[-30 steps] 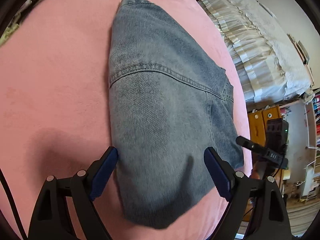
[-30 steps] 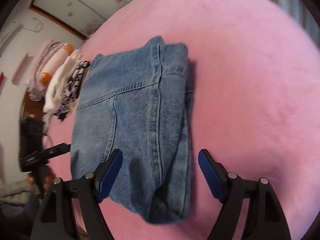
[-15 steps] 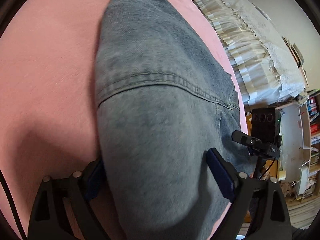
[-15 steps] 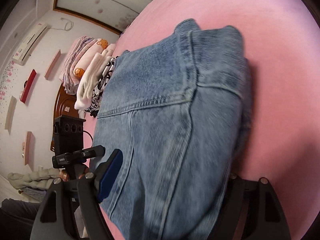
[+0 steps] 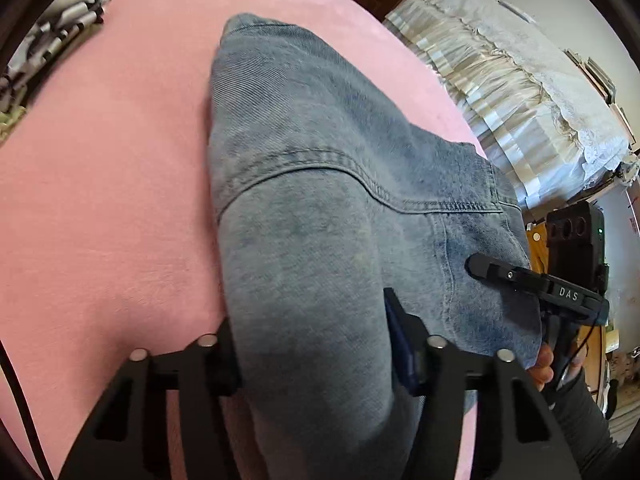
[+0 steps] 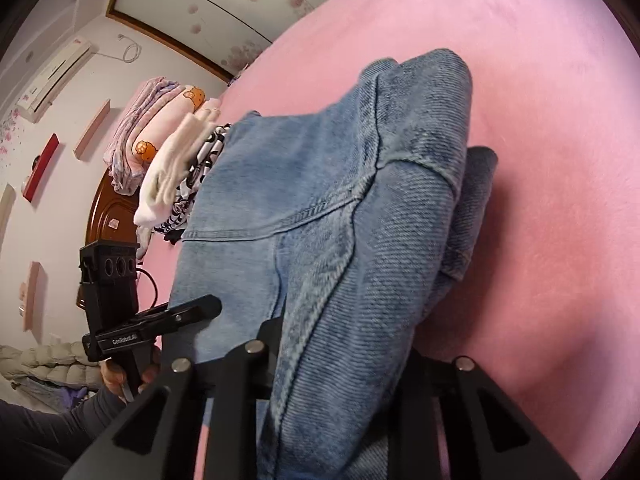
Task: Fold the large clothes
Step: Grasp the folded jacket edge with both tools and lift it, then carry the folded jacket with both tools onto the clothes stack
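Folded blue denim jeans (image 5: 320,184) lie on the pink bed cover (image 5: 100,200). My left gripper (image 5: 316,344) is shut on the near edge of the jeans, with denim bunched between its fingers. My right gripper (image 6: 340,364) is shut on the other near corner of the same jeans (image 6: 320,208), and a second fold of denim bulges to its right. Each gripper shows at the edge of the other's view: the right one in the left wrist view (image 5: 532,280), the left one in the right wrist view (image 6: 160,320).
A stack of folded clothes (image 6: 168,156) lies at the far left edge of the bed cover (image 6: 560,160). A cream frilled bedspread (image 5: 512,80) is beyond the bed on the right. A wooden headboard (image 6: 104,216) and a wall-mounted air conditioner (image 6: 56,76) are behind.
Both grippers have moved in over the near edge of the jeans and closed on it. The denim has bunched up and risen between the fingers.
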